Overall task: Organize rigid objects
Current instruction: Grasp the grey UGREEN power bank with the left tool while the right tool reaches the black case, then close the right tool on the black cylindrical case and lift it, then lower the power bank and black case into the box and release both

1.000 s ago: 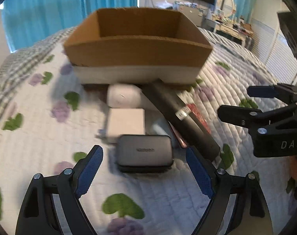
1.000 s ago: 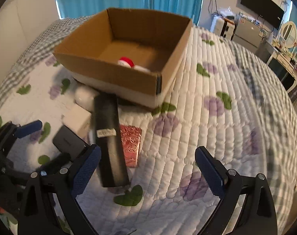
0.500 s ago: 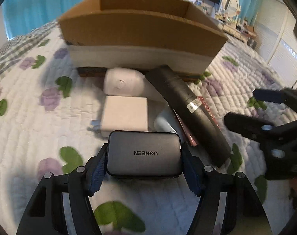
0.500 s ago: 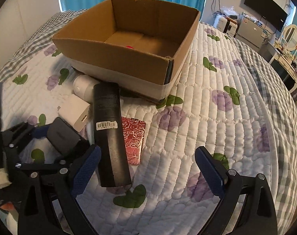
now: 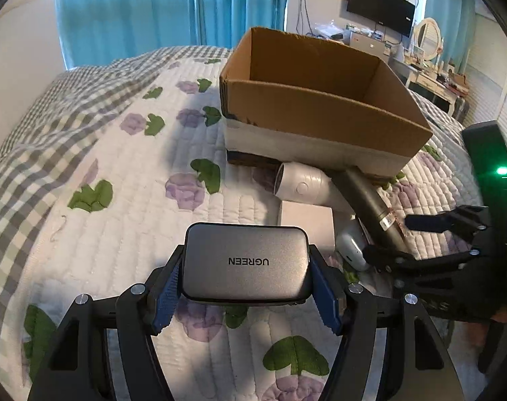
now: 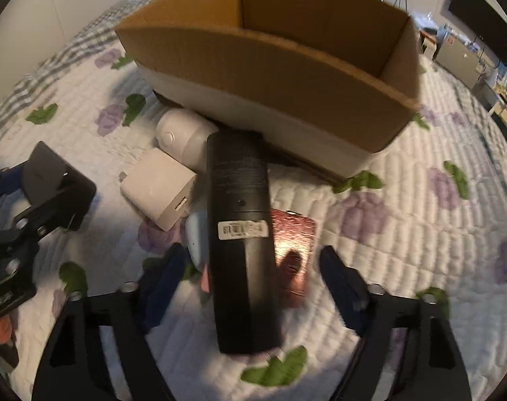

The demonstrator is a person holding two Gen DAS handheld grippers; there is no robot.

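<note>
My left gripper (image 5: 245,280) is shut on a grey UGREEN case (image 5: 245,260) and holds it lifted above the quilt; the case also shows at the left of the right wrist view (image 6: 53,180). My right gripper (image 6: 250,284) is open, its fingers either side of the near end of a long black cylinder (image 6: 241,234) lying on the bed. A white charger block (image 6: 158,188), a white rounded bottle (image 6: 183,137), a small pale earbud case (image 6: 195,237) and a red rose-patterned card (image 6: 295,254) lie around it. An open cardboard box (image 5: 317,100) stands just behind.
The floral quilted bed (image 5: 119,200) stretches left of the box, with a checked blanket (image 5: 36,127) at its far left. A dresser, mirror and TV (image 5: 380,13) stand across the room.
My left gripper has lifted the grey case off the quilt and swung left. My right gripper has moved forward and down, straddling the black cylinder's near end.
</note>
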